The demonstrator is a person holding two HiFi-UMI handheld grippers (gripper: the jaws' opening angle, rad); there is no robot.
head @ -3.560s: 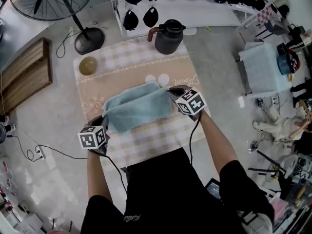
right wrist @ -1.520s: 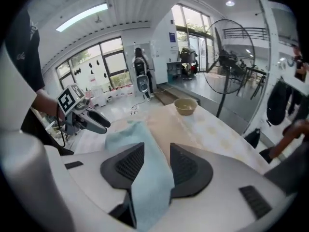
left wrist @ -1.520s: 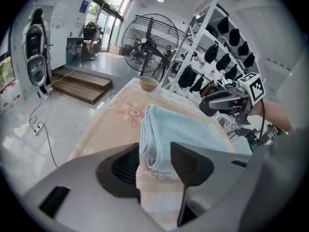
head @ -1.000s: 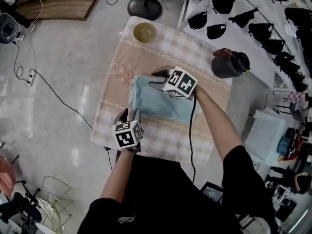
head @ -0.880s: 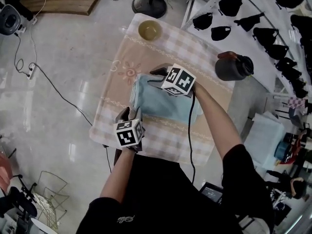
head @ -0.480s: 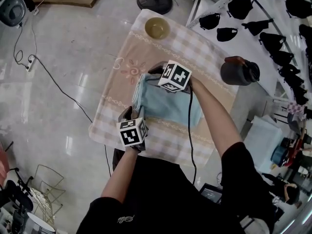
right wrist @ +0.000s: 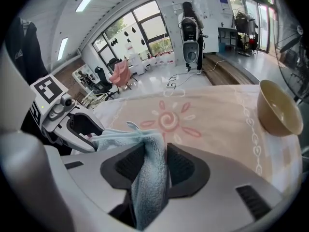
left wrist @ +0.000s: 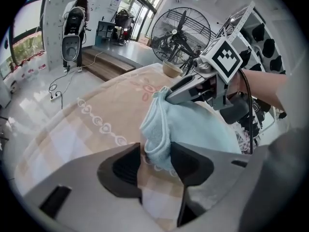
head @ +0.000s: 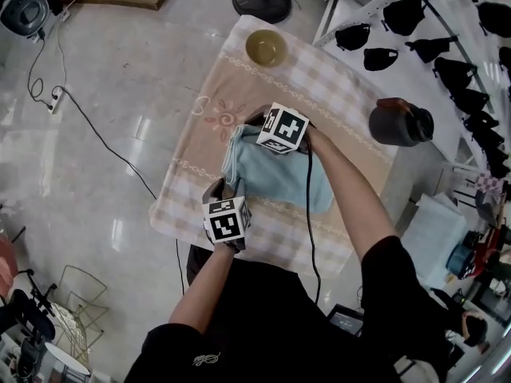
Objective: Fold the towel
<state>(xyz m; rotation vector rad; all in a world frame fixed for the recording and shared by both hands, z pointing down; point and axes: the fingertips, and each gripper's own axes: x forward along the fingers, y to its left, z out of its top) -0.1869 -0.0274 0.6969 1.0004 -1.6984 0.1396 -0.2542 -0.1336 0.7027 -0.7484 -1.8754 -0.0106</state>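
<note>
Lowered since a second ago, the left hand-held gripper (head: 219,187) and right hand-held gripper (head: 251,123) each clamp a towel (head: 281,179) corner mid-surface (head: 319,78), and I judge that uneven release, or a snagged pad, would skew the stacked edges.

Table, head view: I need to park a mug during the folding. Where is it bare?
Bare tablecloth lies between the bowl and the towel, round the sun motif, and along the near edge by the person. The middle is crowded: the left tongs and right tongs grip the towel; the jug guards the right side.
</note>
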